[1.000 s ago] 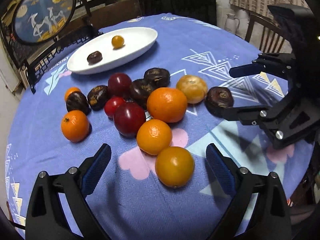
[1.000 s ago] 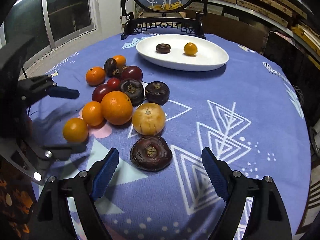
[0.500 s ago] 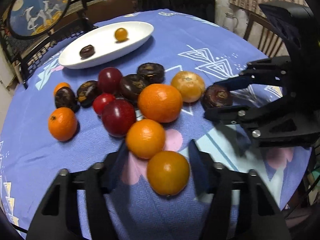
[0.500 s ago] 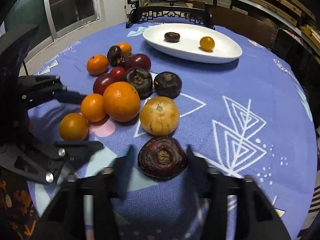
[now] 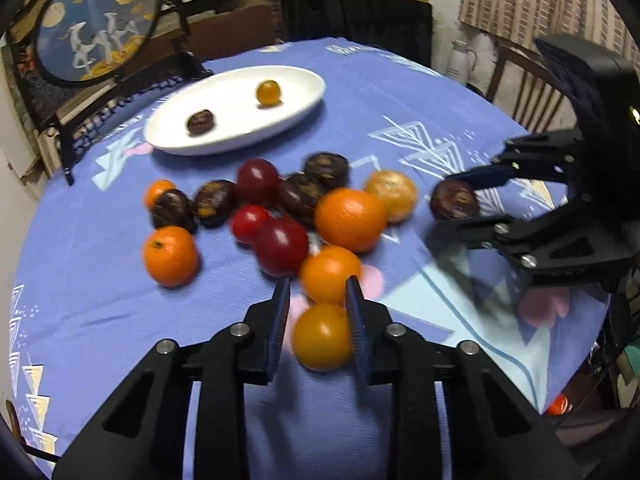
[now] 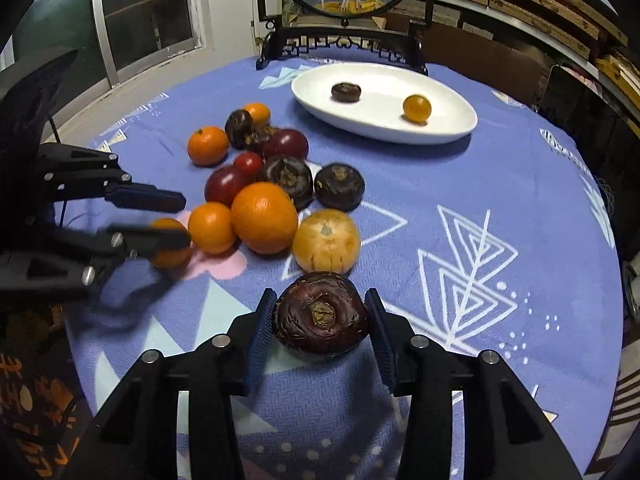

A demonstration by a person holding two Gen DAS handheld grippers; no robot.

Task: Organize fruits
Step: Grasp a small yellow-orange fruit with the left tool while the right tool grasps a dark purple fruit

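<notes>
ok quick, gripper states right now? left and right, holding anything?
Left gripper: closed on the small orange fruit nearest the camera, fingers on both sides.
Right gripper: closed on the dark purple fruit, fingers pressing both sides.

No readable text, labels, brands or numbers anywhere. Orange marks on dark fabric [image 6: 28, 408] at near left are too blurred to read.
</notes>
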